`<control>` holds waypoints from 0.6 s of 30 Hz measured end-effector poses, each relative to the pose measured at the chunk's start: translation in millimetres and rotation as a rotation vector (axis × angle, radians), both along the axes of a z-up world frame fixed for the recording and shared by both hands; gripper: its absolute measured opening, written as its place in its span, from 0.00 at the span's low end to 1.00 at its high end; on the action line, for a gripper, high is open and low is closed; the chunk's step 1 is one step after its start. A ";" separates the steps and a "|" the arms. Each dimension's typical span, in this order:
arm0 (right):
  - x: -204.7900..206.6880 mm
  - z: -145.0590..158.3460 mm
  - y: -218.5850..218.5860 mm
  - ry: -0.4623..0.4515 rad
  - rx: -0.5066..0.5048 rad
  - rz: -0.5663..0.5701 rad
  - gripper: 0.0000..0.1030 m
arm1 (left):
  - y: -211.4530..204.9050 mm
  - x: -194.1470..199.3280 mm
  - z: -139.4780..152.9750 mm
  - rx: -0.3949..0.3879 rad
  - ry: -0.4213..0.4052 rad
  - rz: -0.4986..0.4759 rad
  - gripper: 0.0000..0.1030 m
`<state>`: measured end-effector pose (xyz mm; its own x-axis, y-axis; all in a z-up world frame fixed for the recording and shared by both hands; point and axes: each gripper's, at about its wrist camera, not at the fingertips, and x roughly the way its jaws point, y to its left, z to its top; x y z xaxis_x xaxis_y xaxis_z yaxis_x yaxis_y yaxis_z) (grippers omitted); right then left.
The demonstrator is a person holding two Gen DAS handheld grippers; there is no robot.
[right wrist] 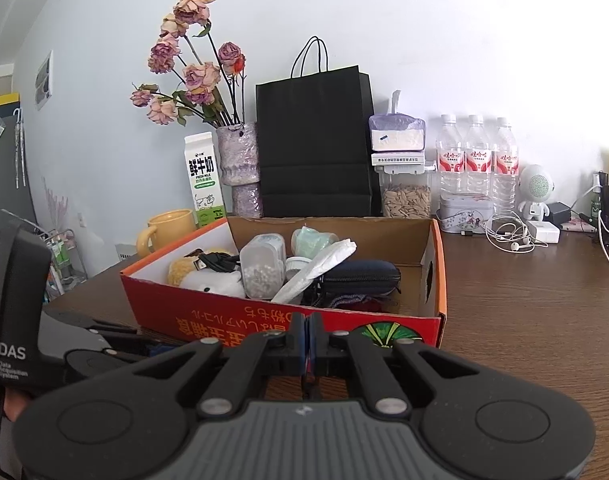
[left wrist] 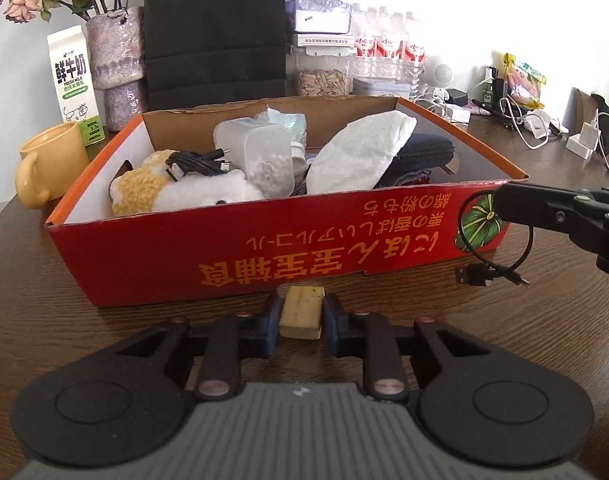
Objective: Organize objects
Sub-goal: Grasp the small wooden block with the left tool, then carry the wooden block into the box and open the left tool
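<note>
We have the left gripper [left wrist: 301, 312] low over the wooden bench [left wrist: 504, 340], and its jaws stand narrow, one blue pad on each side of a small pale yellow block [left wrist: 301, 312]. The pads look to be touching the block's sides, so we call it gripped. The block sits just in front of the red cardboard box [left wrist: 264, 248], close to its printed front wall.

Inside the box we see a white and yellow plush toy [left wrist: 176, 192] at the left with a coiled black cable [left wrist: 196, 166] lying on it, a frosted plastic container [left wrist: 260, 156] beside that, a crumpled white bag [left wrist: 360, 152] leaning across the middle, and a dark zip case [left wrist: 424, 152] at the right.

Over on the right, the right gripper [right wrist: 307, 344] is fully closed, pads pressed together. From the left wrist view we see its black tip reaching in at the box's right front corner, with a thin black USB cable [left wrist: 488, 272] hanging from it in a loop, the plugs resting on the bench. We cannot tell exactly where the pads pinch it.

Behind the box stand a yellow mug [left wrist: 52, 160], a milk carton [left wrist: 74, 84], a vase of dried roses [right wrist: 240, 164], a black paper bag [right wrist: 316, 144] and three water bottles [right wrist: 476, 156].
</note>
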<state>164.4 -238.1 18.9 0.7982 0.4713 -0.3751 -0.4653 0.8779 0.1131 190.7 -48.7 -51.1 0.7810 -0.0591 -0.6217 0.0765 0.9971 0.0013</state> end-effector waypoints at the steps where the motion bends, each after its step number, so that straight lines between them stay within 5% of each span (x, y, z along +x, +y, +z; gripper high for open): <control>1: -0.1 0.0 0.0 0.000 0.000 0.000 0.01 | 0.7 -1.7 1.4 -0.001 -0.006 0.001 0.23; 18: -11.1 13.4 22.5 -0.029 -0.016 0.041 0.01 | 22.2 -39.6 39.7 -0.022 -0.141 0.034 0.23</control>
